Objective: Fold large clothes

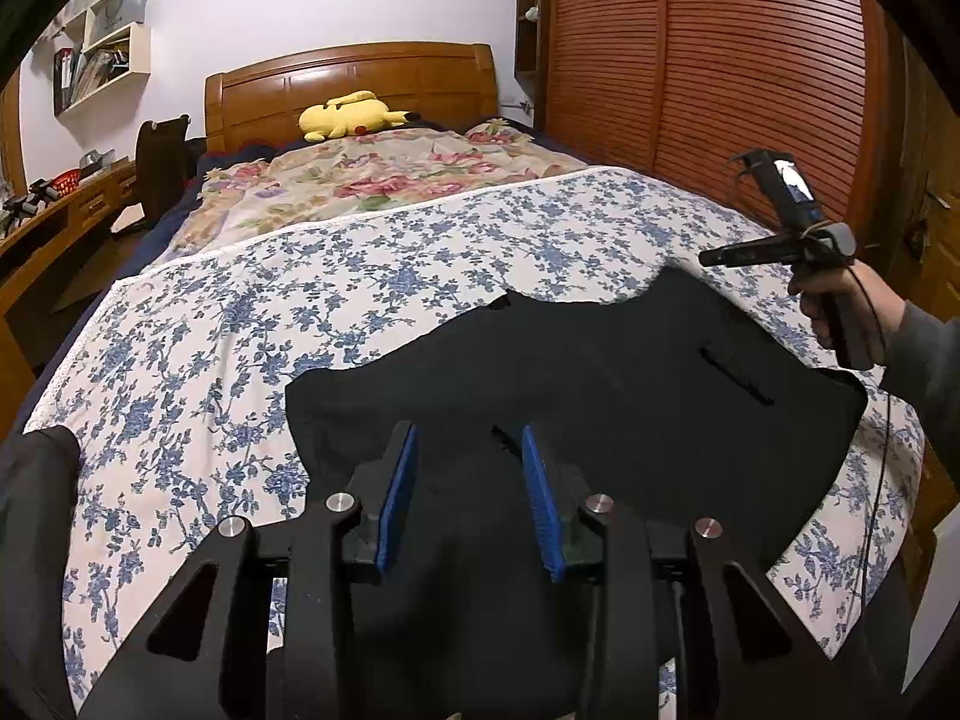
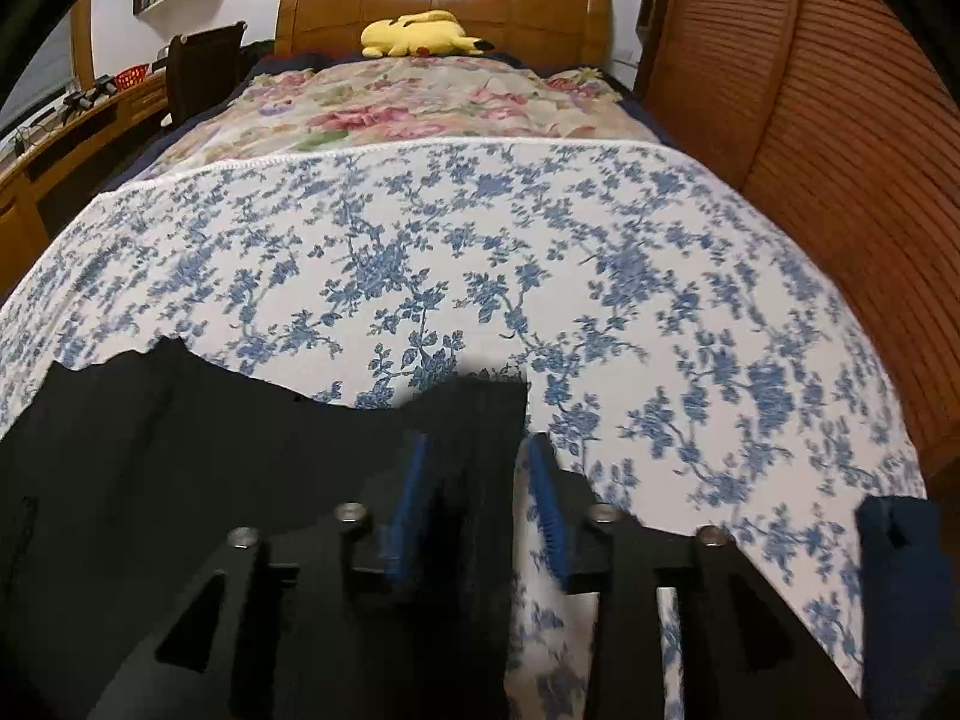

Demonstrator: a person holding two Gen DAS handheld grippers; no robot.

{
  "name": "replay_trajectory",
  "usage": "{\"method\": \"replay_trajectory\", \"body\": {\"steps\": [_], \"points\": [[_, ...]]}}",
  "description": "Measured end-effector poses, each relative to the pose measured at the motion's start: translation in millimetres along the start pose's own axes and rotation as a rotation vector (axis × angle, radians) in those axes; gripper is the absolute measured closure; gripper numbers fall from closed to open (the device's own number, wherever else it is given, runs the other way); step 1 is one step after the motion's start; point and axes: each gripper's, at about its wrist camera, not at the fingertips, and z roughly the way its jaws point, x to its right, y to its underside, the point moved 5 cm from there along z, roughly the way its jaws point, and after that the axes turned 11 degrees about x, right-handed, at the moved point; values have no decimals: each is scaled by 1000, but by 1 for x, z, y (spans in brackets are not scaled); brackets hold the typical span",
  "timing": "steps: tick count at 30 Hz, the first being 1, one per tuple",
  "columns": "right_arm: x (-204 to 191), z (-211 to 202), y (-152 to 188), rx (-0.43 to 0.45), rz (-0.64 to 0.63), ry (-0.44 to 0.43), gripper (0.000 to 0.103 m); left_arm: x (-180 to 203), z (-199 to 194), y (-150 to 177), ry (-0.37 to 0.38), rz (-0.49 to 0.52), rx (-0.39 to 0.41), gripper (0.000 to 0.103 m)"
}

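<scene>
A large black garment (image 1: pixel 600 396) lies spread on the blue-flowered bed sheet (image 1: pixel 360 276); it also shows in the right wrist view (image 2: pixel 210 432). My left gripper (image 1: pixel 469 438) is open above the garment's near middle, holding nothing. My right gripper (image 2: pixel 477 450) is open over the garment's far right corner (image 2: pixel 492 396), with the cloth edge between the blue pads (image 2: pixel 543 498). In the left wrist view the right gripper (image 1: pixel 714 258) is held in a hand at the garment's far right corner.
A yellow plush toy (image 1: pixel 348 114) lies by the wooden headboard (image 1: pixel 360 72). A pink-flowered quilt (image 1: pixel 372 180) covers the far bed. A louvred wooden wardrobe (image 1: pixel 720 60) stands right. A desk (image 1: pixel 60 204) and wall shelves (image 1: pixel 102 42) are left. A dark blue cloth (image 2: pixel 900 570) lies at the right edge.
</scene>
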Motion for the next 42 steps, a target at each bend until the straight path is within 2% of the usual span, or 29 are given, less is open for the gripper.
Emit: {"method": "replay_trajectory", "body": {"steps": [2, 4, 12, 17, 19, 25, 28, 30, 37, 42], "points": [[-5, -20, -6, 21, -8, -14, 53, 3, -1, 0, 7, 5, -1, 66], [-13, -36, 4, 26, -20, -39, 51, 7, -2, 2, 15, 11, -3, 66], [-56, -91, 70, 8, -104, -180, 51, 24, -16, 4, 49, 25, 18, 66], [-69, -124, 100, 3, -145, -231, 51, 33, -21, 12, 70, 19, 7, 66], [-66, -130, 113, -3, -169, -202, 51, 36, -24, 17, 78, 12, 0, 66], [-35, -144, 140, -42, -121, -149, 51, 50, -32, 31, 96, 23, -18, 66], [-32, -144, 160, -80, -121, -155, 51, 56, -32, 36, 108, 20, -30, 66], [-33, -142, 170, -60, -141, -151, 51, 59, -32, 39, 116, 19, -38, 66], [-40, -138, 172, -50, -117, -122, 50, 73, -27, 53, 138, 18, -73, 66], [-36, -156, 164, -31, -71, -100, 50, 84, -18, 62, 137, 53, -99, 66]]}}
